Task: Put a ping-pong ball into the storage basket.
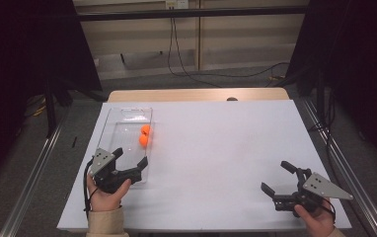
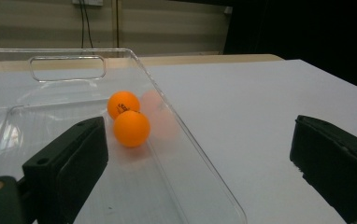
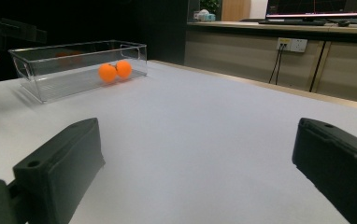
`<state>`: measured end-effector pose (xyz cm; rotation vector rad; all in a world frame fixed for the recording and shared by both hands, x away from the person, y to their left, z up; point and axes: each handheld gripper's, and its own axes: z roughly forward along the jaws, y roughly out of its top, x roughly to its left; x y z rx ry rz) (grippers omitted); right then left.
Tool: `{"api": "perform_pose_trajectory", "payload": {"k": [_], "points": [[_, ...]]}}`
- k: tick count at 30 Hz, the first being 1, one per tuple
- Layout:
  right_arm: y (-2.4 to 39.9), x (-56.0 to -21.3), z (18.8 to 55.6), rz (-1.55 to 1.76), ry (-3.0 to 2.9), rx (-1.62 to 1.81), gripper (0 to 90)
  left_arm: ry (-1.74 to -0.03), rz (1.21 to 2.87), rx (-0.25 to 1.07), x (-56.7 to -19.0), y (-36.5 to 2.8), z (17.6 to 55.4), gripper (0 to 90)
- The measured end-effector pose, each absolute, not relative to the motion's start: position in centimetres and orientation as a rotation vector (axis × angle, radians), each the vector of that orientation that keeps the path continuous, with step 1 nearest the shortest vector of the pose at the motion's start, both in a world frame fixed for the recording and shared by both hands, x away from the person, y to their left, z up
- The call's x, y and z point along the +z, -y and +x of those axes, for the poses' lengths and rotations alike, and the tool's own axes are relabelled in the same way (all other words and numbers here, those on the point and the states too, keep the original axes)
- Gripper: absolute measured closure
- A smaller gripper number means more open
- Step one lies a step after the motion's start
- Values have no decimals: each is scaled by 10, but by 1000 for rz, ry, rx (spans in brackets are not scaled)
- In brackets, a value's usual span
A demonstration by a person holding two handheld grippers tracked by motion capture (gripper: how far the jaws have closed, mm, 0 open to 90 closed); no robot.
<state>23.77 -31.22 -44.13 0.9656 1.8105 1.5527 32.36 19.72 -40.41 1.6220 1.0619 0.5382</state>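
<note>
A clear plastic tray (image 1: 126,114) lies on the left of the white table, and two orange balls (image 1: 144,135) rest side by side against its right wall. My left gripper (image 1: 131,158) hovers open over the tray's near end, one jaw above the tray floor and the other outside its right wall. In the left gripper view the balls (image 2: 131,128) lie just ahead between the jaws. My right gripper (image 1: 278,177) is held open at the table's near right corner, nothing between its jaws. From the right gripper view the tray (image 3: 36,79) and balls (image 3: 115,71) stand far off at the left.
The white table top (image 1: 216,148) stretches bare between the tray and the right gripper. A wooden strip (image 1: 196,94) borders its far edge. Cables (image 1: 186,69) trail on the floor behind, and metal rails (image 1: 33,168) run along both sides.
</note>
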Motion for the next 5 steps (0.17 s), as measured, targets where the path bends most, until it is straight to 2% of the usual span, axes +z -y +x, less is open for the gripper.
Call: {"api": "perform_pose_trajectory", "payload": {"k": [5], "points": [[312, -442, 238, 965, -1815, 1551, 14, -1059, 1624, 531, -406, -198, 324, 43]]}}
